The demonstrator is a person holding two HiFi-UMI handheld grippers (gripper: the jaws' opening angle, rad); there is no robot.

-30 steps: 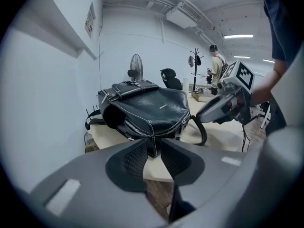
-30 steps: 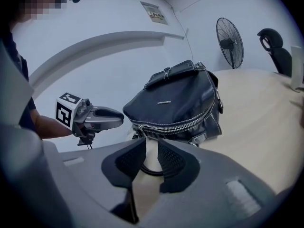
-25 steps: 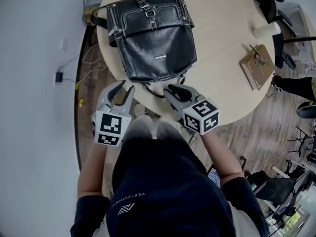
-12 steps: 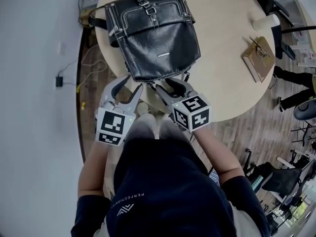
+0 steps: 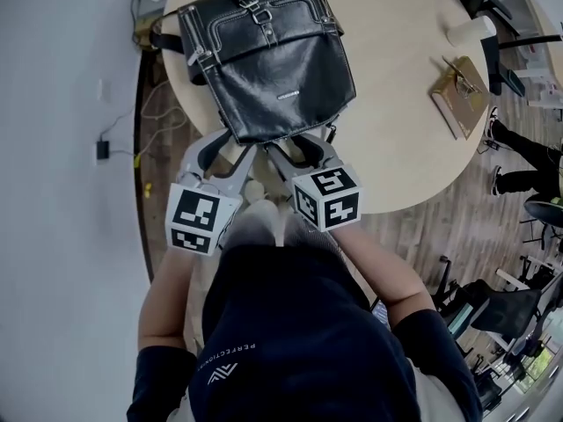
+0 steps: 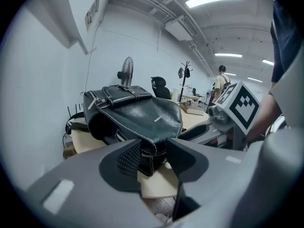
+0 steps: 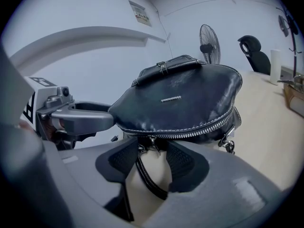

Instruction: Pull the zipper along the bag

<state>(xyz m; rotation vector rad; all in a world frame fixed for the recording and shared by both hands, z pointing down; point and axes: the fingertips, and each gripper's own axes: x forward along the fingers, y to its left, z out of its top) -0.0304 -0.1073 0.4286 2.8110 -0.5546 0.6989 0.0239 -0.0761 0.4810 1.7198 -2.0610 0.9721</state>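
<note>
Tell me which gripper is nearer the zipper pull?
Right. The zipper pull hangs at the right gripper's jaw tips; the left gripper straddles the bag's corner. Both just opened wider.

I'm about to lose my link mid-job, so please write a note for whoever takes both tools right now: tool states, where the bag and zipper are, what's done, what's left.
The left tool is open, its jaws having just been opening. The bag's near corner sits between them, unclamped.
The right tool is open, also just been opening. The zipper pull and a strap loop sit between its jaws, ungripped.
The black bag lies flat on the round table, with the zipper along its near edge.
Done: both tools are at the bag.
Left: clamp the corner, grip the pull, draw it along.
</note>
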